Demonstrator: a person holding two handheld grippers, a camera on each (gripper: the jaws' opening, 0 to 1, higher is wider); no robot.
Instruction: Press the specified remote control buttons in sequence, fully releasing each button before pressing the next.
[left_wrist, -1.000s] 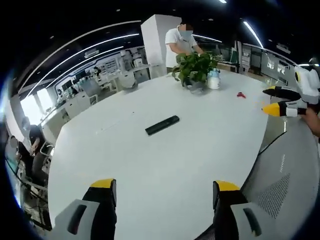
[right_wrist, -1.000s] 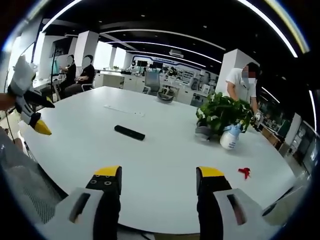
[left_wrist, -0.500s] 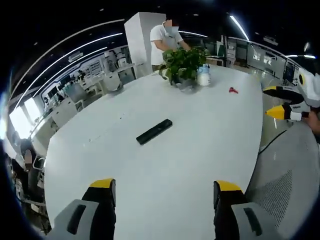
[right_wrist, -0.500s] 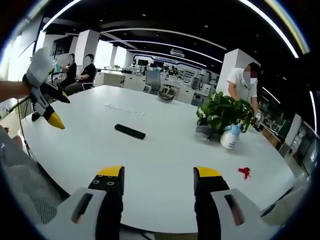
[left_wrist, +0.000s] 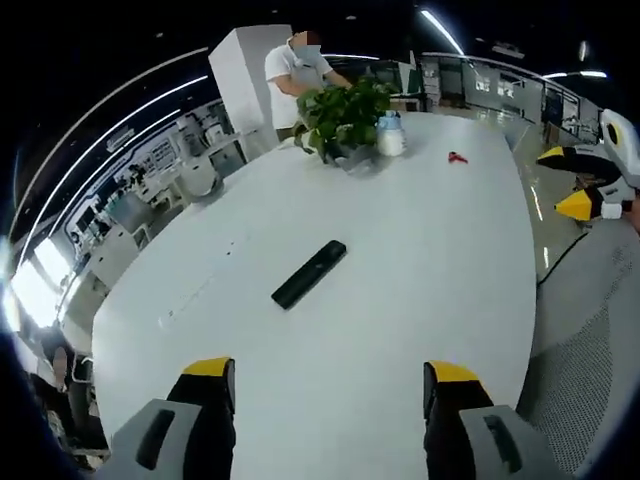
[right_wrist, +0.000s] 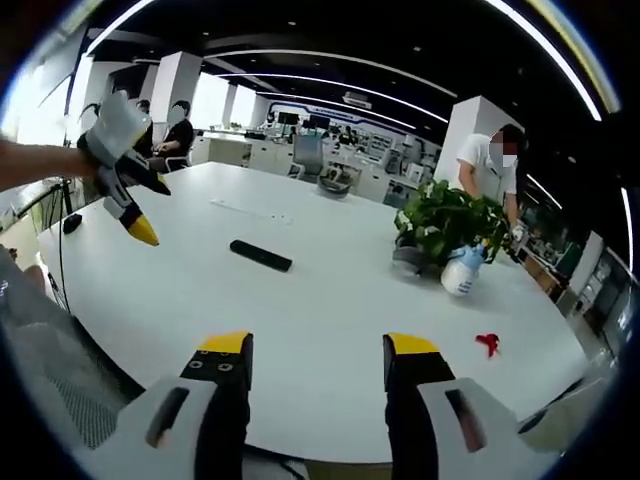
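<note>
Big open-plan office, and I'm working over a wide white table (left_wrist: 420, 260) that's mostly bare. Only thing that matters is the remote (left_wrist: 309, 273), a slim black bar lying flat just left of centre in the left gripper view, and a bit left of centre, upper half, in the right gripper view (right_wrist: 261, 256). Well behind it sit a potted plant (right_wrist: 447, 222) and a white spray bottle (right_wrist: 460, 275), plus a small red thing (right_wrist: 488, 343) lower right.

My left gripper (left_wrist: 327, 385) has its jaws spread wide with nothing between them, low in its frame and well short of the remote. My right gripper (right_wrist: 316, 362) is the same deal, gaping and empty.

Handling-wise, I'd guess the remote is light, rigid plastic on a slick tabletop, so a poke at one end could skate or spin it. My plan would be to steady the long edges near one end with one gripper and press straight down with a single jaw tip. Can't make out the buttons from here.
</note>
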